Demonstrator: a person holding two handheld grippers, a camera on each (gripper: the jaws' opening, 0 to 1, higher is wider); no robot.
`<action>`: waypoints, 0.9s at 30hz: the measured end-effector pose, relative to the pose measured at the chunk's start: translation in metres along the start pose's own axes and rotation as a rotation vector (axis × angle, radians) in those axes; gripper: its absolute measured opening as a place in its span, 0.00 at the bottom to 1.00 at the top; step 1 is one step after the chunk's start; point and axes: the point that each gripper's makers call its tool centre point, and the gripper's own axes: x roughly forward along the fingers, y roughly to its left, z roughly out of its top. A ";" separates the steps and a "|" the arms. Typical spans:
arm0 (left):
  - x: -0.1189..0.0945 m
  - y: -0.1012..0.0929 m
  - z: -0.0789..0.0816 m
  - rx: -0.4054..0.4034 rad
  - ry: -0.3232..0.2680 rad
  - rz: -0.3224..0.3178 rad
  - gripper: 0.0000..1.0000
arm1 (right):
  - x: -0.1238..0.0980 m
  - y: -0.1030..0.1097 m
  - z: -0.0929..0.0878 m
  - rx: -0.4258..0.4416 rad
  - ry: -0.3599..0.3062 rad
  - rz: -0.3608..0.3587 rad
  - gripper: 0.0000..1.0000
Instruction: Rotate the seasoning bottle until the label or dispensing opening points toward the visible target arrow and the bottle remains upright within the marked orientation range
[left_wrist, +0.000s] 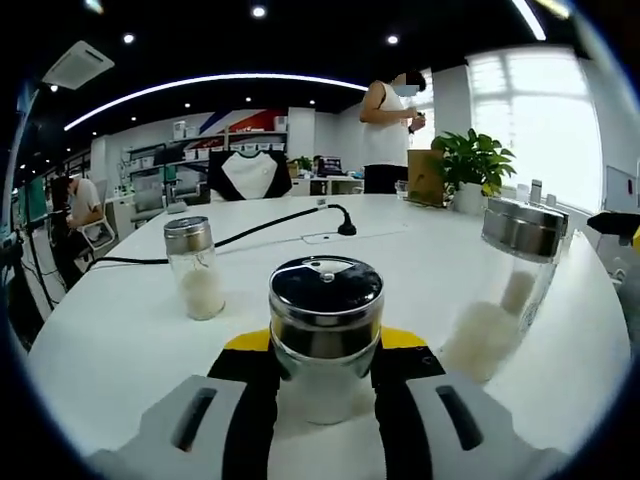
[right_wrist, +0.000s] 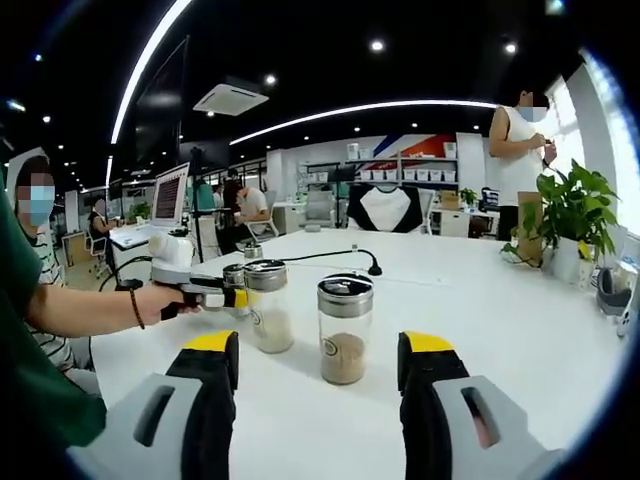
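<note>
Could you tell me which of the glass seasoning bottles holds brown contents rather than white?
The steel-lidded glass bottle with brown powder, standing just ahead of the right claw. The glass bottle beside it holds white grains.

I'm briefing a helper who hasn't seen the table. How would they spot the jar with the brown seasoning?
On the white table, look just beyond the right claw, near its open jaws. Two steel-capped glass jars stand there side by side. The brown-seasoning jar is the right one, shorter, standing free; its neighbour, the white-powder jar, is taller and held by the left claw.

left hand-held gripper closed, right hand-held gripper open
</note>
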 end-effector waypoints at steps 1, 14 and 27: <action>-0.004 -0.003 -0.001 -0.001 0.001 -0.004 0.37 | 0.000 0.000 -0.001 0.002 0.003 0.002 0.66; -0.022 -0.018 -0.007 0.002 0.006 -0.028 0.37 | 0.002 0.006 -0.009 -0.003 0.031 0.017 0.76; -0.022 -0.017 -0.009 -0.017 0.003 -0.010 0.37 | 0.002 0.008 -0.015 0.007 0.049 0.020 0.82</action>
